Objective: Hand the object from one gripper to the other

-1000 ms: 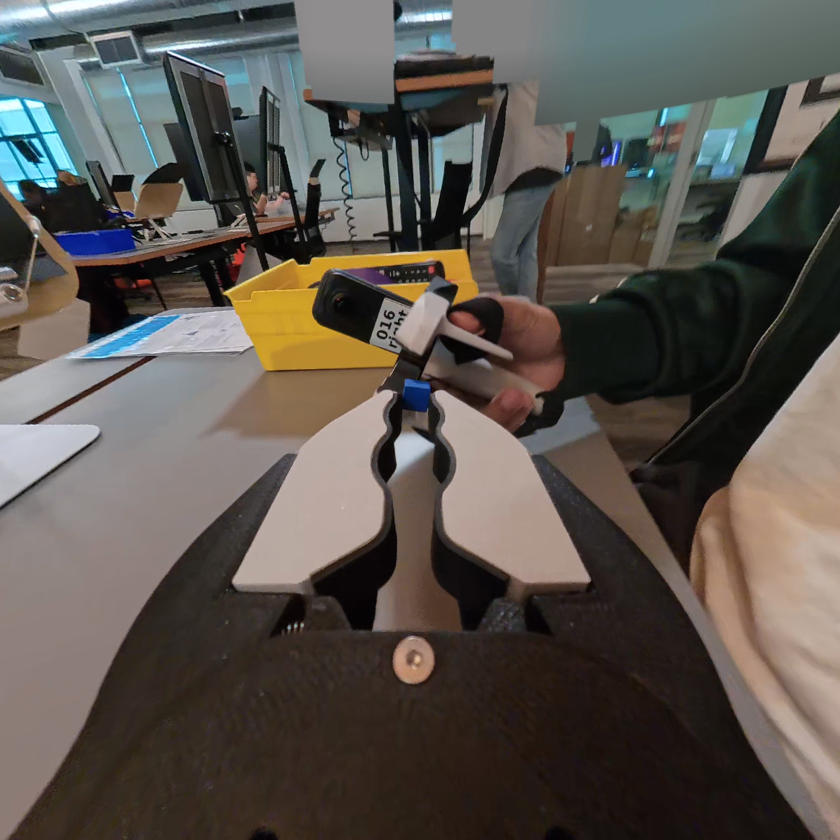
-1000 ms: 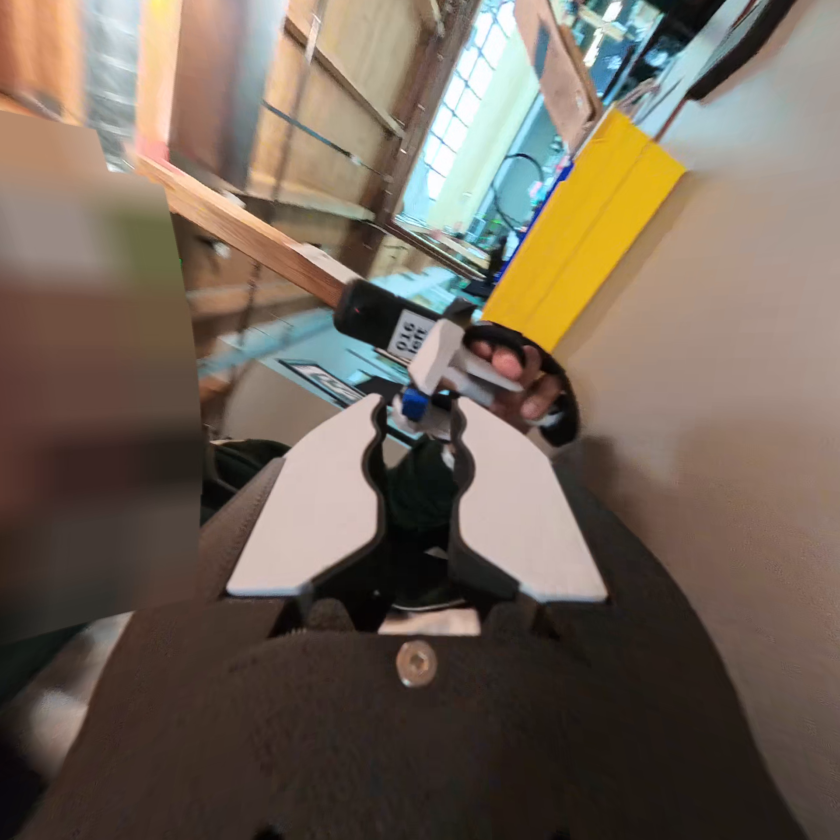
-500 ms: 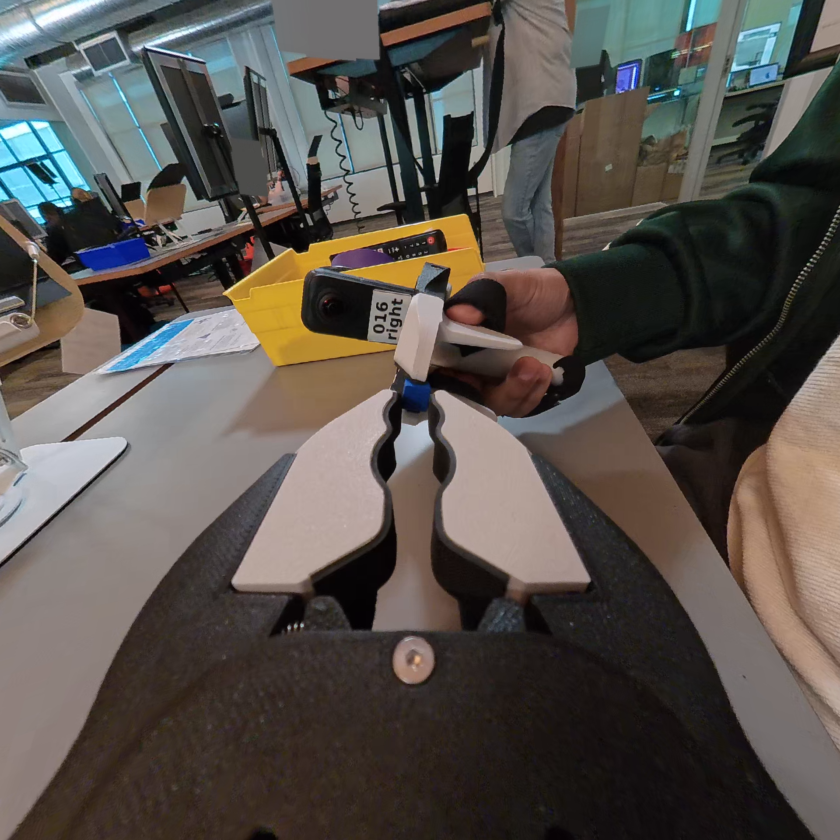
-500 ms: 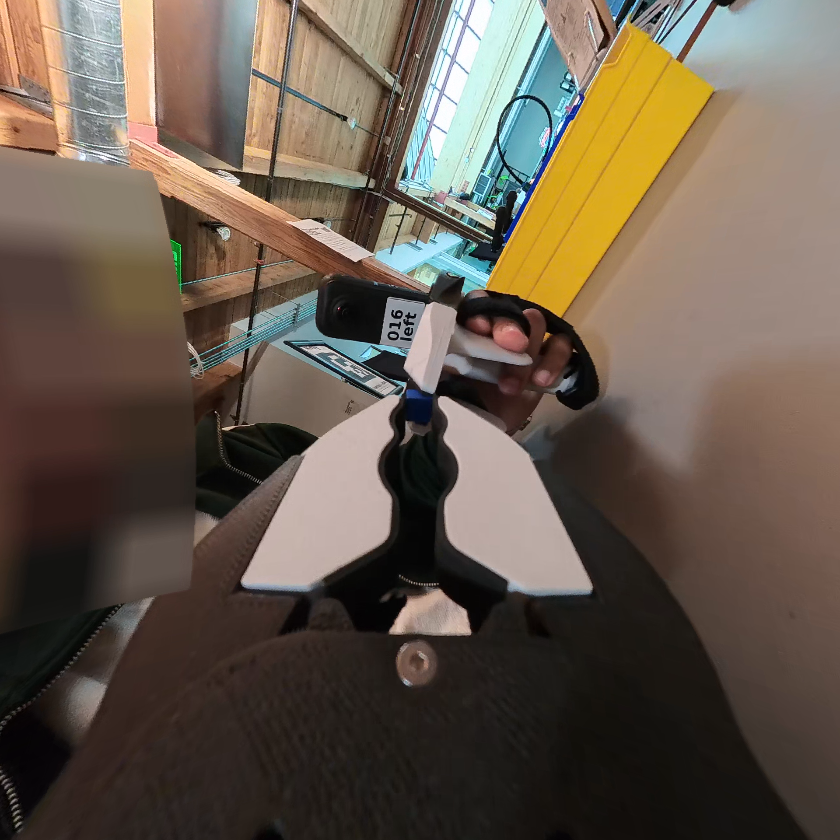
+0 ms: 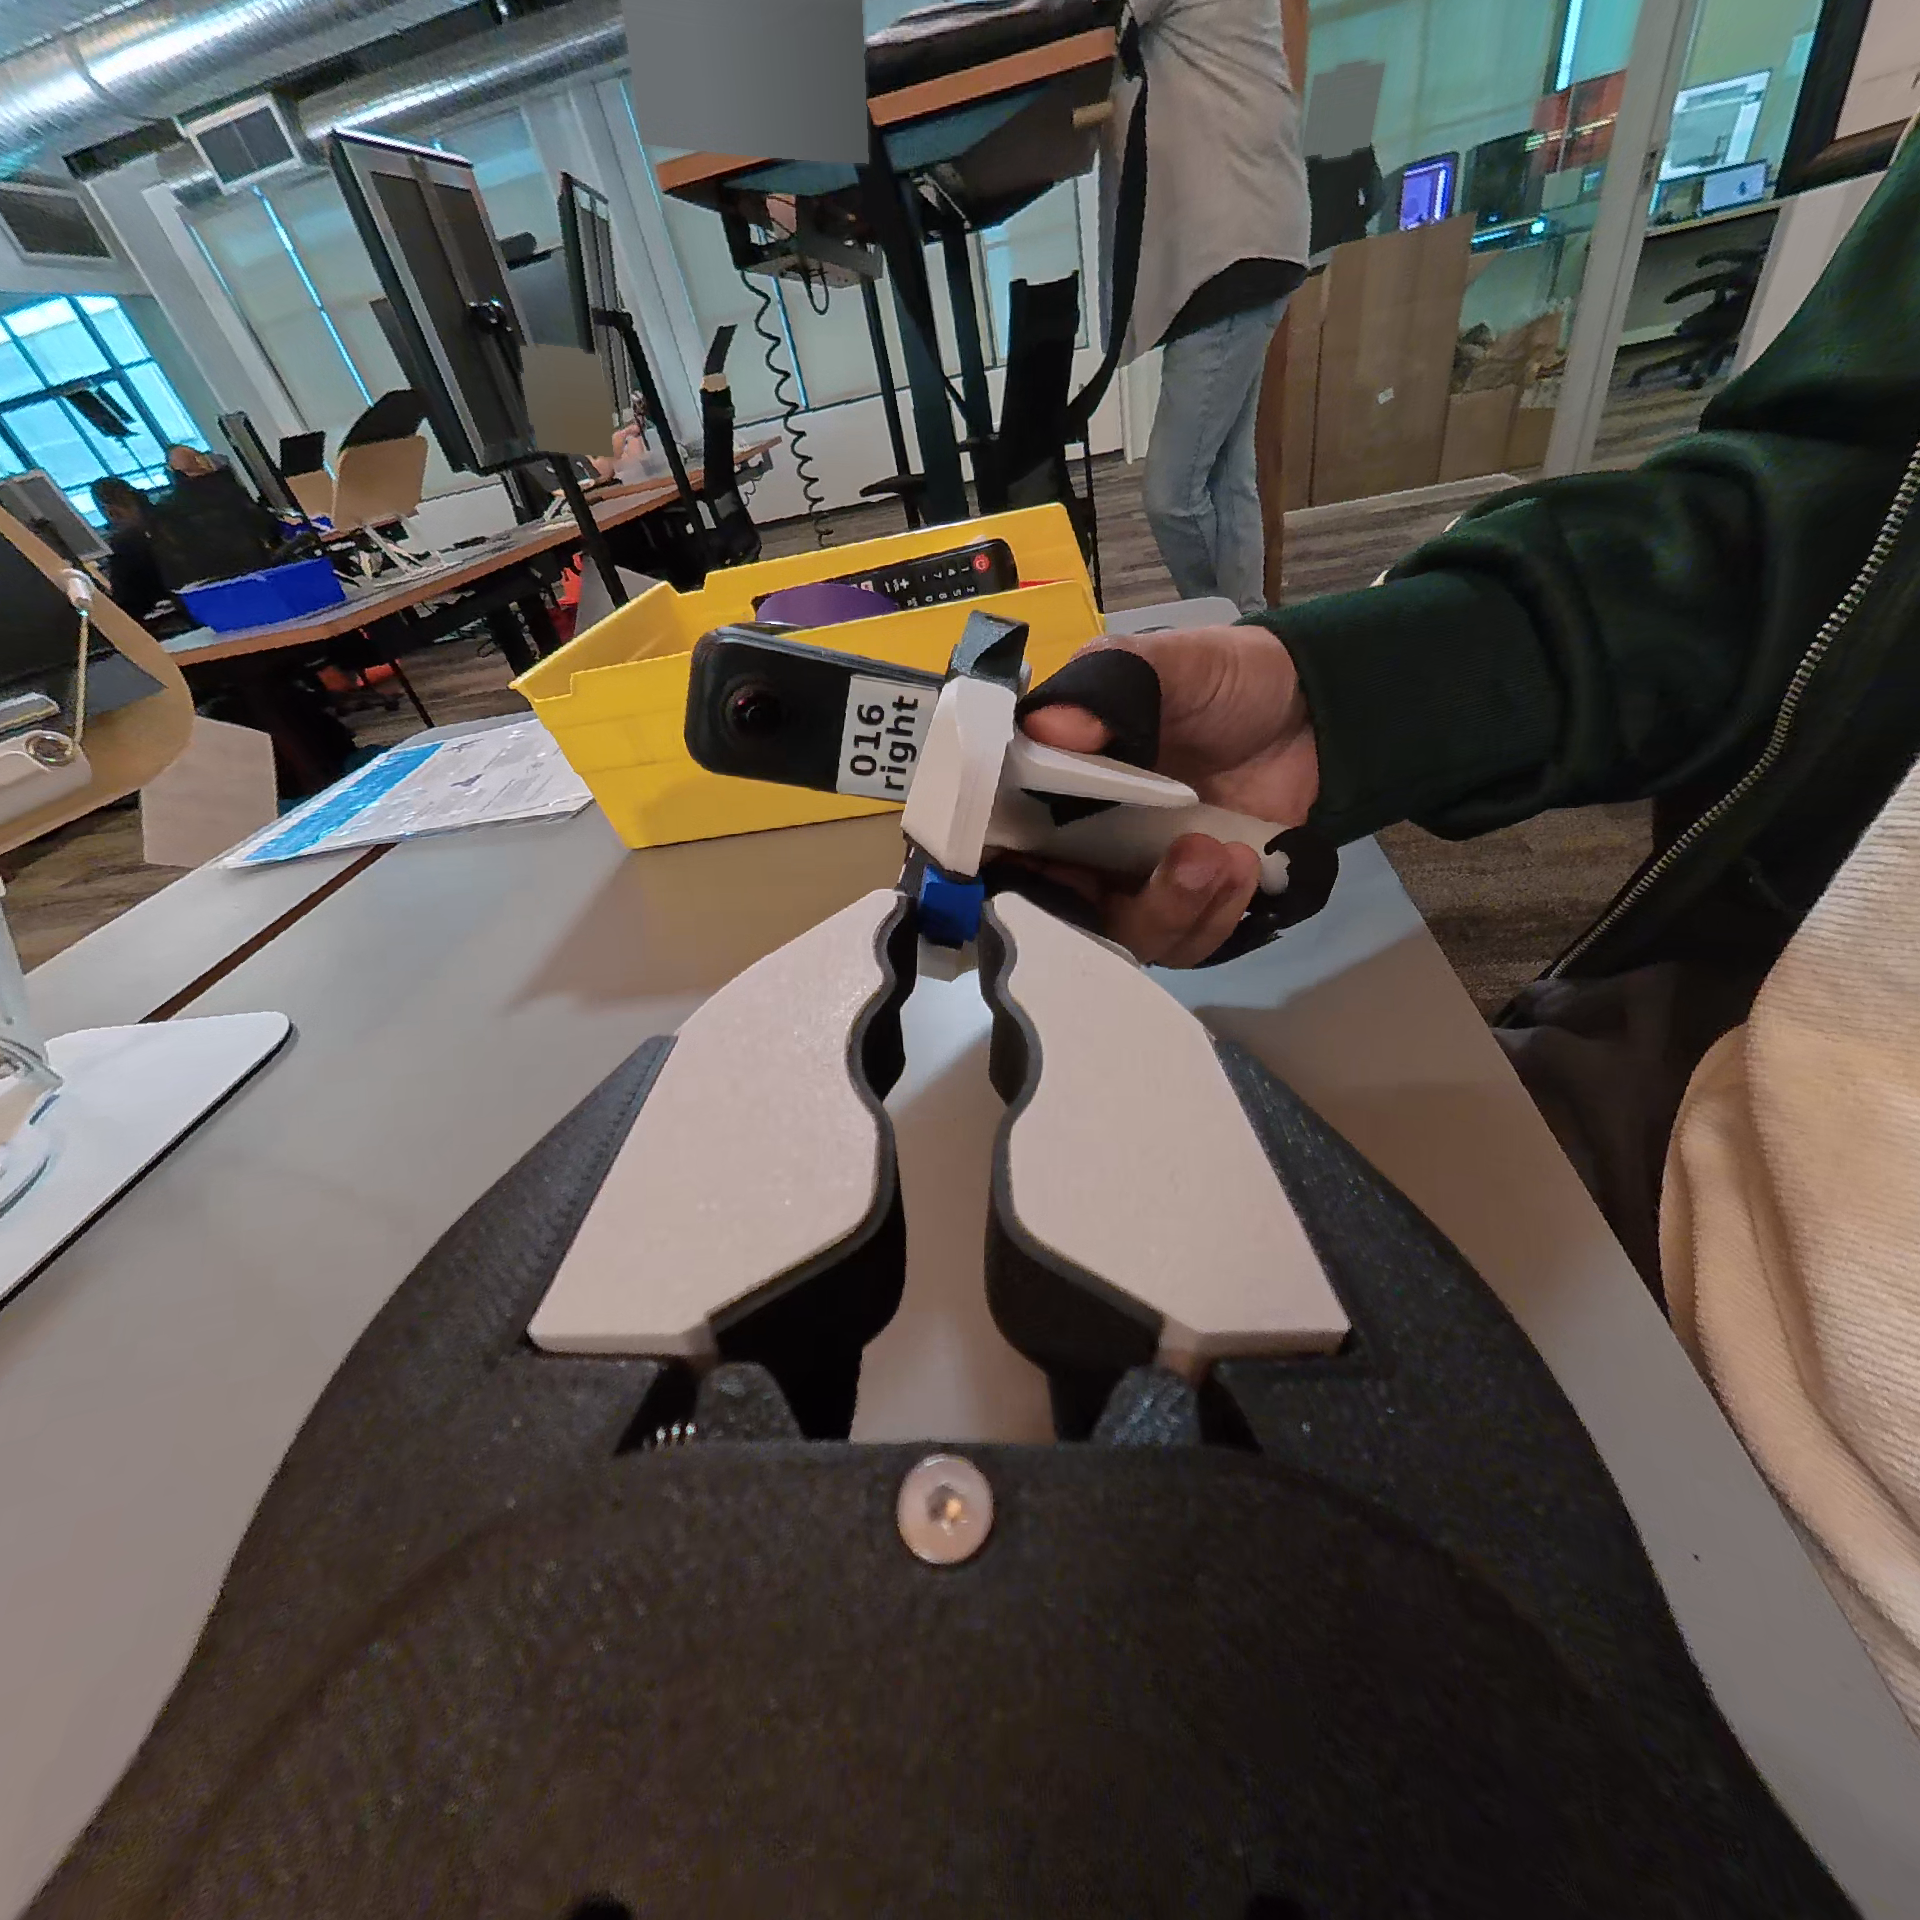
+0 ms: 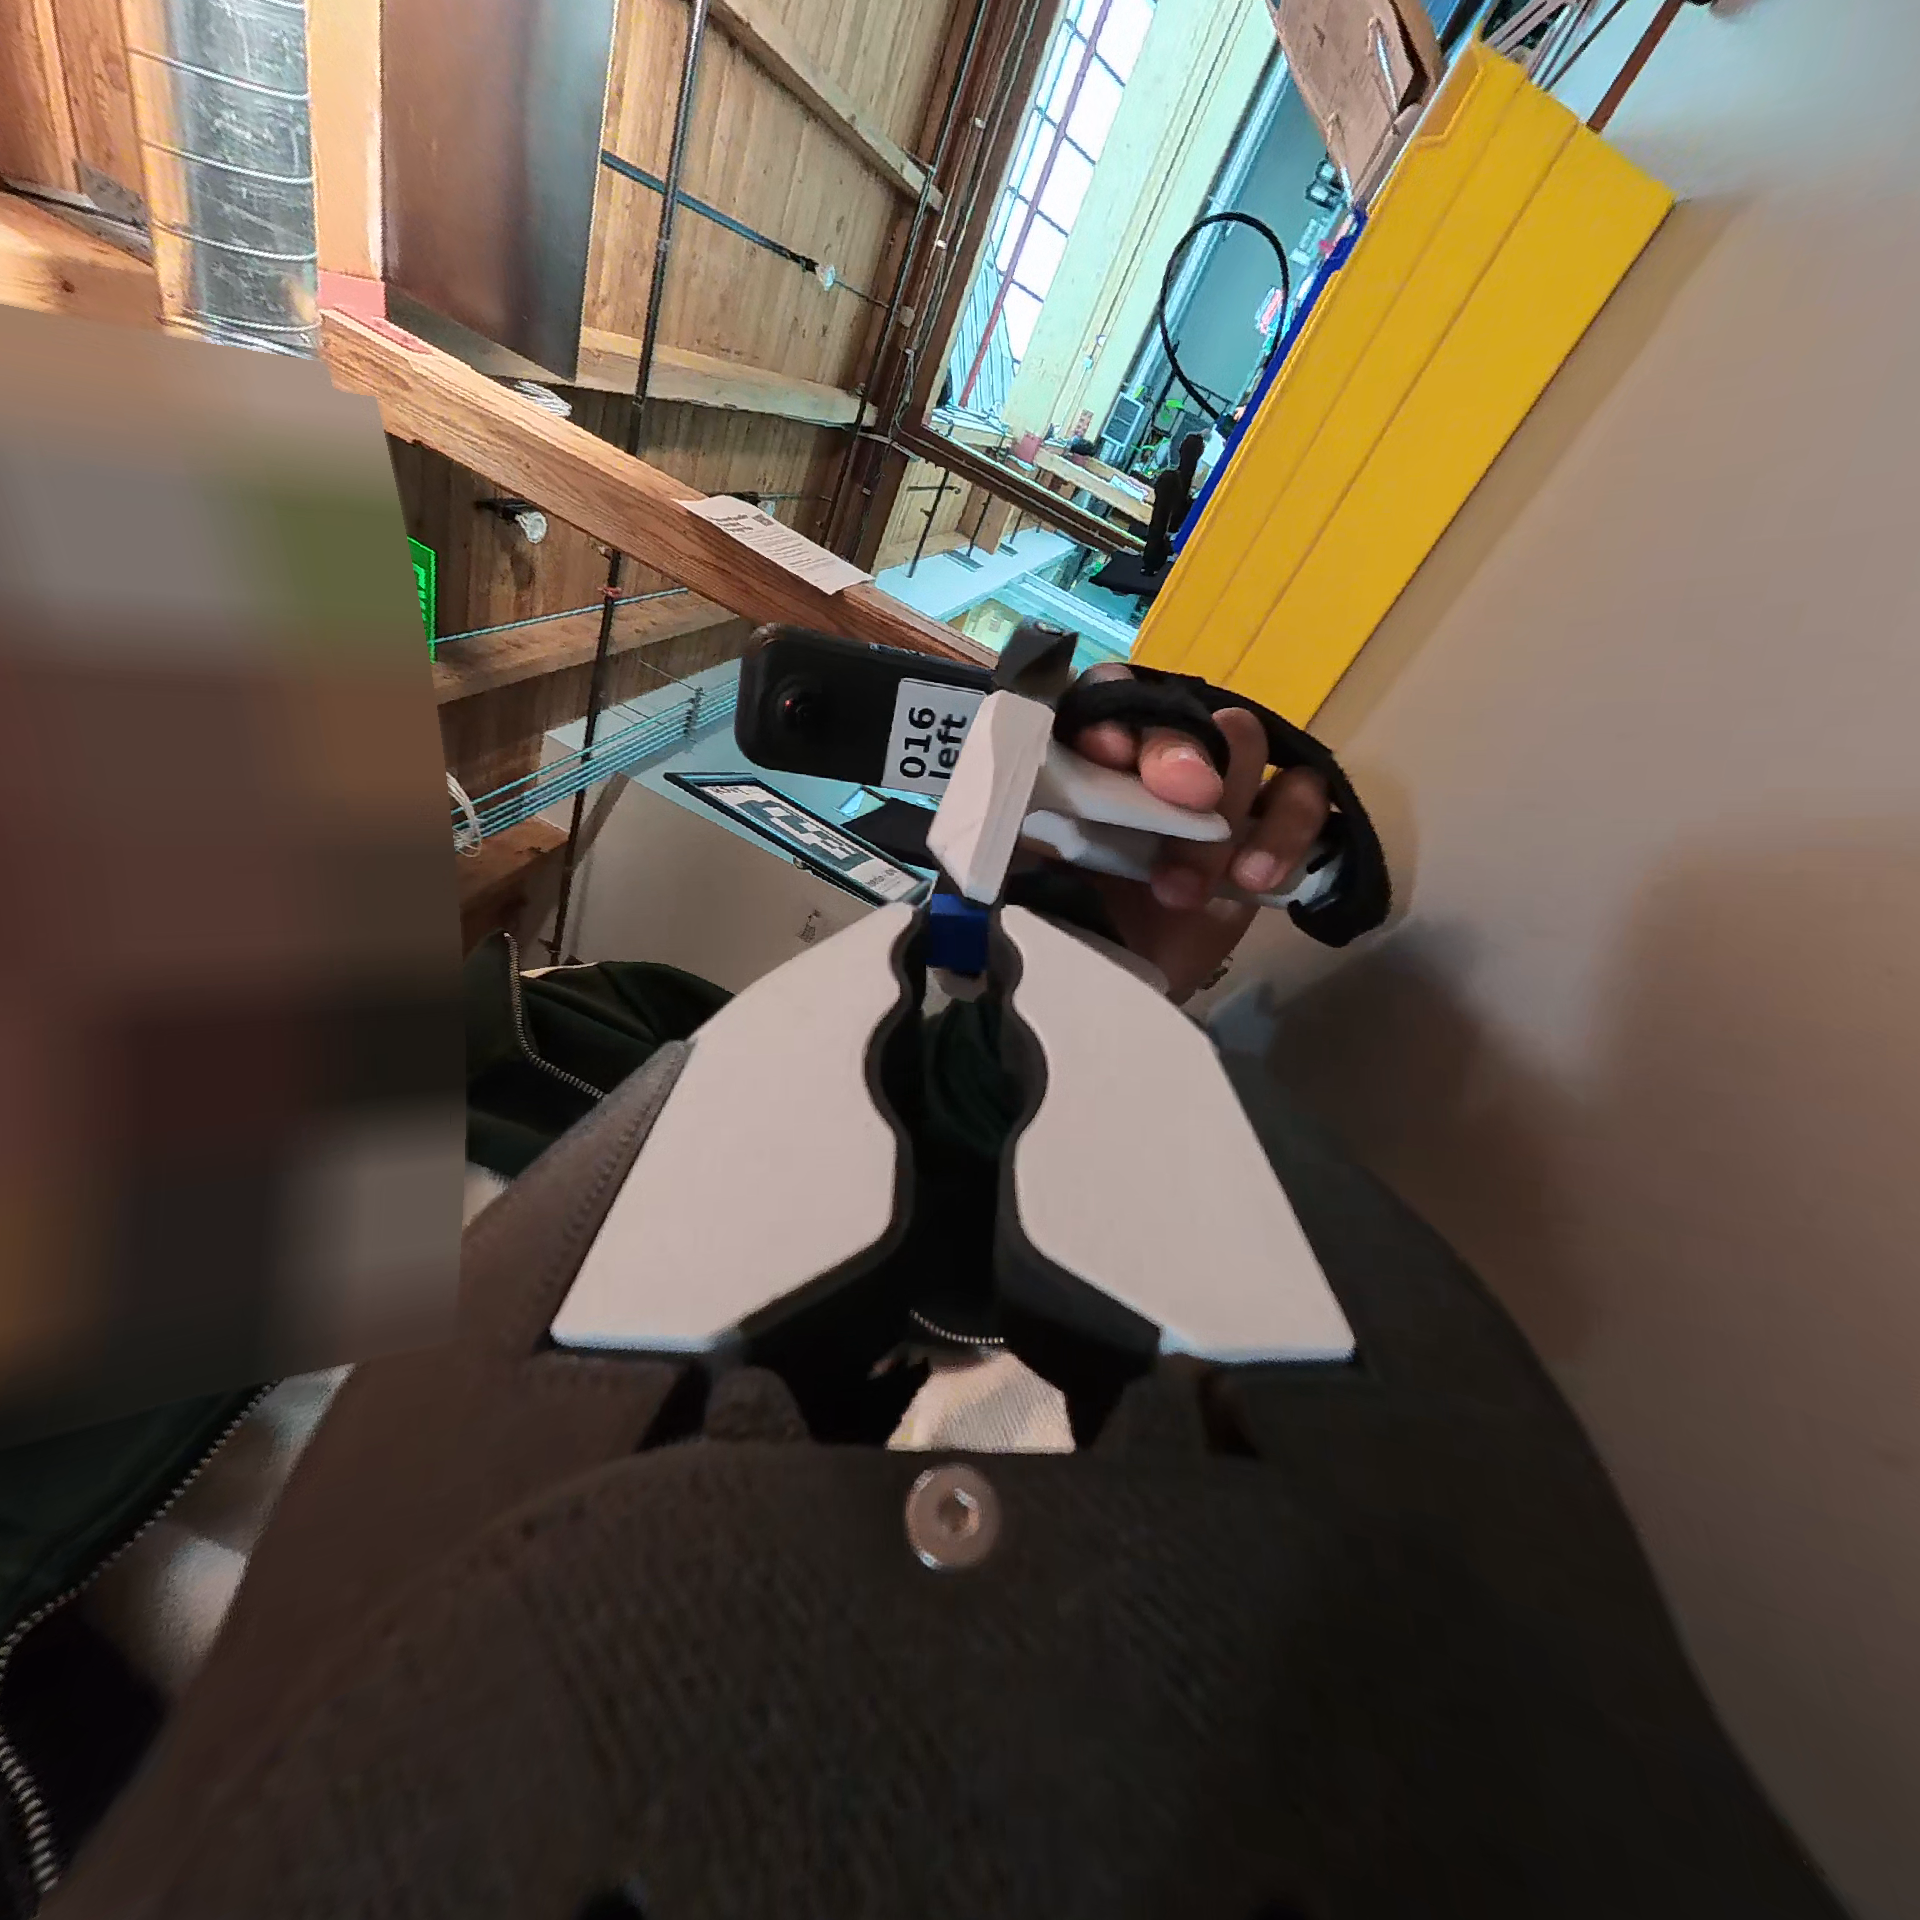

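**Both grippers on the little blue block at once, mid handoff**

So in the left wrist view the left gripper has its two white fingers pulled in close at the tips, and a small blue block sits right between them, pinched. The right gripper comes in nose-to-nose from the far side, turned edge-on, and its tips meet the same block from above. The person's right hand, in a dark green sleeve, is wrapped around that gripper's white handle.

The right wrist view is rolled way over sideways, so the table runs up the right side of it. Same story there: the right gripper has its fingertips drawn in on the blue block, and the left gripper meets it tip to tip, with the left hand on the handle.

So the block is up off the grey table, held in the air between the two grippers. Whether one side grips harder can't be told from these views.

Behind the handoff on the table is a yellow bin with a black remote and something purple in it, and a printed sheet lies just left of the bin.
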